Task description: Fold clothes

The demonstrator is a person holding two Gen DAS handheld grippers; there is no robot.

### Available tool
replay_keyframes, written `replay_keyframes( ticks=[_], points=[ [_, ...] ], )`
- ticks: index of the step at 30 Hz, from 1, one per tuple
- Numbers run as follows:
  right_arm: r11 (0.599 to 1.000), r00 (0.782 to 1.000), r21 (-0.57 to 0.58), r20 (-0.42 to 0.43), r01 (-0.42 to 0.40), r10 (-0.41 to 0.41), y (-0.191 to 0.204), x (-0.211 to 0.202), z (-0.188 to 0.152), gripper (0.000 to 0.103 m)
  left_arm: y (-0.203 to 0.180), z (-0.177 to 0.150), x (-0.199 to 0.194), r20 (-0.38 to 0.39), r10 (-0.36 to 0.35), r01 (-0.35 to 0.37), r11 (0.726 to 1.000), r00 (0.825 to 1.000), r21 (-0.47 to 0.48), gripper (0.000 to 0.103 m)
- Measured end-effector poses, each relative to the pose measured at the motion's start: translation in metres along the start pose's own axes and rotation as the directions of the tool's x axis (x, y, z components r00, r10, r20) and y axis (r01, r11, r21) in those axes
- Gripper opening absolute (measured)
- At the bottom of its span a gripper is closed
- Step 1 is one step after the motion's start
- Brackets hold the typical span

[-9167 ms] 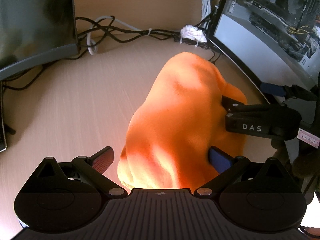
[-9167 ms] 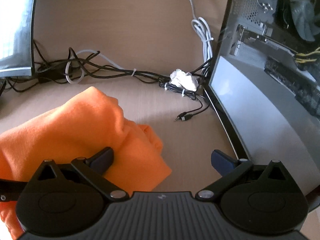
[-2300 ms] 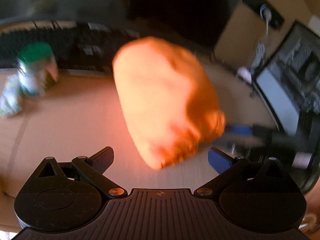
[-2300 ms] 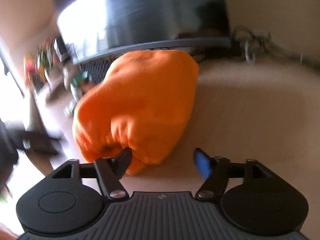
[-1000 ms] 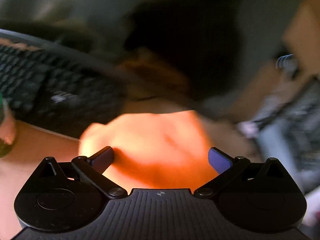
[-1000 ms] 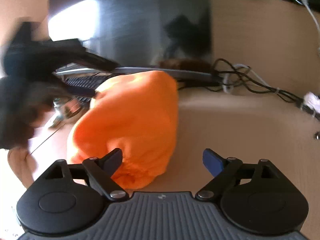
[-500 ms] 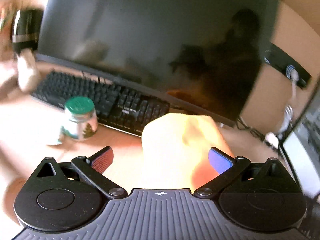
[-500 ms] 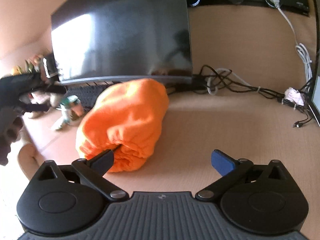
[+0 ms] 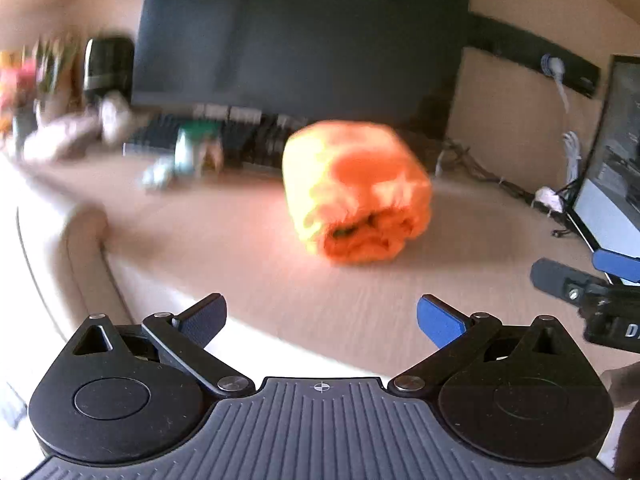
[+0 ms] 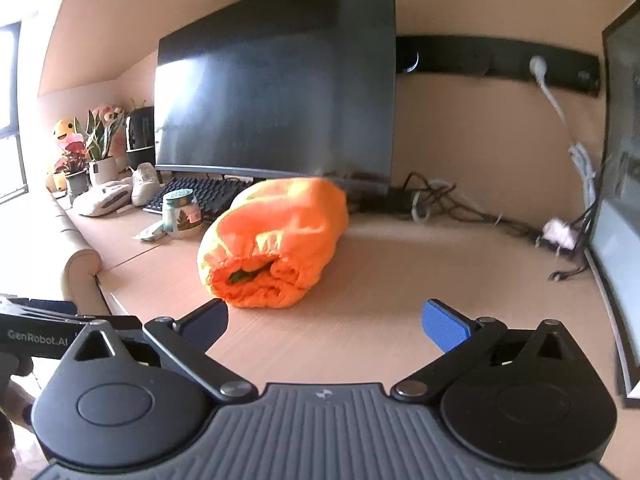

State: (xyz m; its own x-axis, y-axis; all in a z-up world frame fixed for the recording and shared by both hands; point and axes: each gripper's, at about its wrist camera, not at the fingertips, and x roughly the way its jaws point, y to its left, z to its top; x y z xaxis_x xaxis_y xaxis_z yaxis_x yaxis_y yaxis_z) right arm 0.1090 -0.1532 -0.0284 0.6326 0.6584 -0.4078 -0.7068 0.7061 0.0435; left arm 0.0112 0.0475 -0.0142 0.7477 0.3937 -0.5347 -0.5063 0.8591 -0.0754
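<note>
Orange cloth lies rolled up on the counter; left tool and right tool are both spread wide, holding nothing.

left wrist view motion-blurred | jar label unreadable | monitor hides keyboard rear

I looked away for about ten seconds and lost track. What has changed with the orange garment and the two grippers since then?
The orange fleece garment, then a loose heap with both grippers pressed into it, is now a tight folded bundle lying free on the wooden desk, nearer the black monitor. The left gripper and right gripper have let go and pulled back, jaws open. The tangled cables lie as before.
</note>
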Motion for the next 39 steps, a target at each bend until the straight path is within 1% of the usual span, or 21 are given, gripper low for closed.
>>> replay_keyframes(
  ticks=[2, 6, 8, 11, 13, 16, 20, 30, 35, 39],
  points=[
    [0.999, 1.000, 0.042, 0.009, 0.010, -0.011, -0.002, -0.002, -0.003, 0.103, -0.003, 0.003, -0.009, 0.047, 0.027, -0.028, 0.999, 0.999, 0.023, 0.103],
    [0.998, 1.000, 0.062, 0.004, -0.003, 0.002, -0.001, -0.006, -0.008, 0.103, -0.006, -0.001, -0.023, 0.066, 0.020, -0.021, 1.000, 0.998, 0.020, 0.103],
    [0.999, 1.000, 0.051, 0.025, -0.002, 0.000, 0.000, -0.010, -0.008, 0.103, -0.008, -0.003, -0.023, 0.056, 0.025, -0.026, 0.999, 0.998, 0.019, 0.103],
    [0.999, 0.999, 0.047, 0.039, 0.006, -0.008, -0.001, -0.013, -0.007, 0.103, -0.010, -0.002, -0.022, 0.040, 0.003, -0.004, 1.000, 0.999, 0.015, 0.103],
    [0.998, 0.999, 0.054, 0.041, 0.012, -0.014, -0.003, -0.013, -0.006, 0.103, -0.013, -0.001, -0.023, 0.052, -0.002, 0.000, 1.000, 0.999, 0.026, 0.103],
    [0.998, 0.999, 0.063, 0.033, 0.010, -0.012, -0.005, -0.011, -0.007, 0.103, -0.017, -0.002, -0.024, 0.054, -0.006, 0.003, 0.999, 0.999, 0.044, 0.103],
    [0.998, 1.000, 0.067, 0.021, -0.002, 0.000, -0.006, -0.009, -0.010, 0.103, -0.017, -0.004, -0.020, 0.022, -0.009, 0.008, 0.999, 1.000, 0.032, 0.103],
    [0.997, 1.000, 0.075, 0.001, -0.029, 0.029, -0.008, -0.005, -0.015, 0.103, -0.017, -0.011, -0.016, -0.013, 0.011, -0.011, 1.000, 1.000, 0.013, 0.103],
    [0.996, 0.999, 0.085, 0.004, -0.032, 0.031, -0.008, -0.005, -0.014, 0.103, -0.016, -0.008, -0.015, -0.006, 0.015, -0.015, 1.000, 1.000, 0.014, 0.103],
    [0.995, 1.000, 0.091, 0.000, -0.026, 0.026, -0.009, -0.004, -0.014, 0.103, -0.018, -0.008, -0.013, -0.014, 0.002, -0.002, 1.000, 1.000, 0.025, 0.103]
  ],
)
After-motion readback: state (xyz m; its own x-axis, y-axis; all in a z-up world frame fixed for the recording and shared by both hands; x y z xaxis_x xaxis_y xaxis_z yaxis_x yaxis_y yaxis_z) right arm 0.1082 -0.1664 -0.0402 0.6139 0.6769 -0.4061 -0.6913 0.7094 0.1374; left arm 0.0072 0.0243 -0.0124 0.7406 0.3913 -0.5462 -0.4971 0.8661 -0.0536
